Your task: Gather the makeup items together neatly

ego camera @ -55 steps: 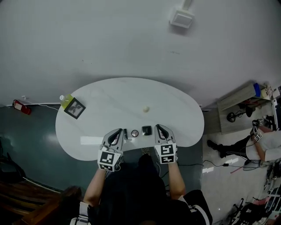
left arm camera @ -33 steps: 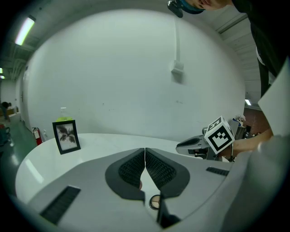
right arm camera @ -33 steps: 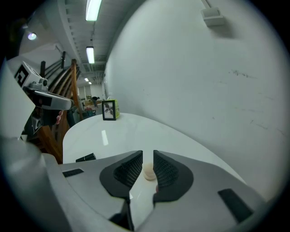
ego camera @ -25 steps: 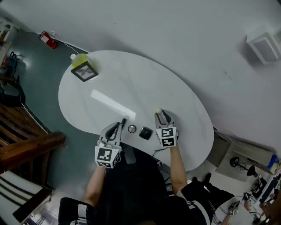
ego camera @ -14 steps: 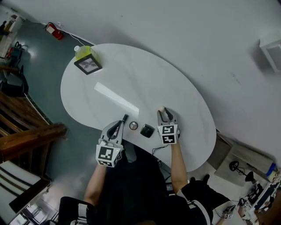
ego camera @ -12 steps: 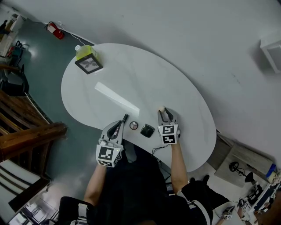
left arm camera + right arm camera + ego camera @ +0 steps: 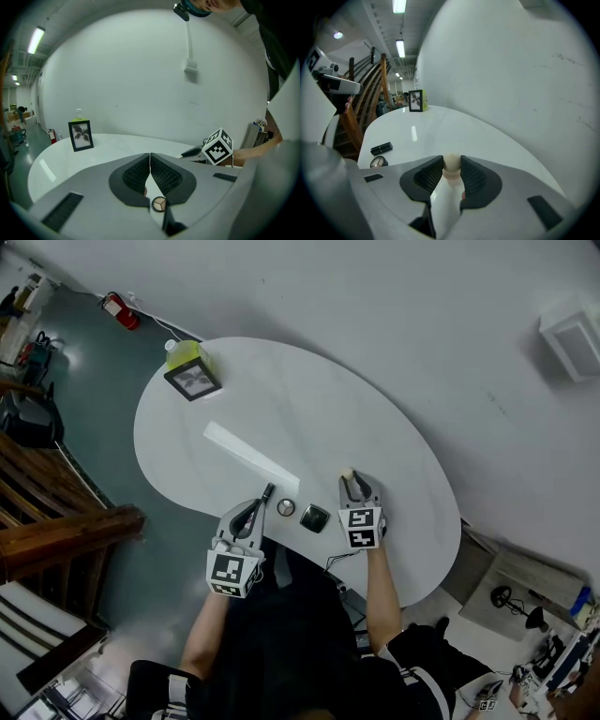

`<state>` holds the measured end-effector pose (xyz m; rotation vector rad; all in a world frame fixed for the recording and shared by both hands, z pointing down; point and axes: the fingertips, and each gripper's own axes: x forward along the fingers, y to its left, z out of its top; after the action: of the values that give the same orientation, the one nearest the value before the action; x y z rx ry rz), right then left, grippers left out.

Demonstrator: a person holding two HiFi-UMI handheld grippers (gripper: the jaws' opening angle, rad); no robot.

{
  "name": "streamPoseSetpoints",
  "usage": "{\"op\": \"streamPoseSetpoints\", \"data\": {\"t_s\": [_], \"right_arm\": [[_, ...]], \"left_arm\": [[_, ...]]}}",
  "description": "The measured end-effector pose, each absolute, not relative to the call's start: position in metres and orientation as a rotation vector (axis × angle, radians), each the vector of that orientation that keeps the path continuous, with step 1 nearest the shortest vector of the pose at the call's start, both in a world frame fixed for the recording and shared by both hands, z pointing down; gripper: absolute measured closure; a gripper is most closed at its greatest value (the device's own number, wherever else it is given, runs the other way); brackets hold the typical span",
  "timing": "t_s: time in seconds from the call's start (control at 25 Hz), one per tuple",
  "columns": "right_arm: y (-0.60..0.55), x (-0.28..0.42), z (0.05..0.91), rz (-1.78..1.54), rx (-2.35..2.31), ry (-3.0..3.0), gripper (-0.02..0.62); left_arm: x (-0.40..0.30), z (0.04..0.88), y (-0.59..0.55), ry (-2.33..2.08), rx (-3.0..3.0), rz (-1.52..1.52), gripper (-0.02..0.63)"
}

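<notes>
A beige makeup sponge [image 7: 346, 472] rests on the white table [image 7: 281, 418], and my right gripper [image 7: 349, 480] is shut on it. In the right gripper view the sponge [image 7: 451, 163] fills the gap between both ribbed pads. To its left a black square compact [image 7: 314, 517], a round compact [image 7: 286, 508] and a black lipstick [image 7: 267, 493] lie in a row near the table's front edge. My left gripper [image 7: 254, 510] hovers just left of the lipstick, shut and empty; its pads meet in the left gripper view [image 7: 150, 155], with the round compact [image 7: 158, 204] showing below them.
A black photo frame [image 7: 192, 379] and a green-capped bottle [image 7: 183, 351] stand at the table's far left end. Wooden stairs [image 7: 47, 521] stand on the floor to the left. A wall runs behind the table.
In the earliest frame my right gripper was beside the square compact and the sponge lay alone farther out; now it holds the sponge. Over the last second only the head view shifted slightly.
</notes>
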<state>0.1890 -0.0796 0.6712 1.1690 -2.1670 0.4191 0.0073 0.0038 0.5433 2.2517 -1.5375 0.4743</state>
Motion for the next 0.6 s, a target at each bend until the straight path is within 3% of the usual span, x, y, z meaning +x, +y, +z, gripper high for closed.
{"op": "streamPoseSetpoints", "data": {"t_s": [0.6], "right_arm": [[-0.038,0.21,0.611,0.395,1.348,-2.158,0.466]], "left_arm": [[0.024,0.513,0.021,-1.433,2.402,0.441,0.586]]}}
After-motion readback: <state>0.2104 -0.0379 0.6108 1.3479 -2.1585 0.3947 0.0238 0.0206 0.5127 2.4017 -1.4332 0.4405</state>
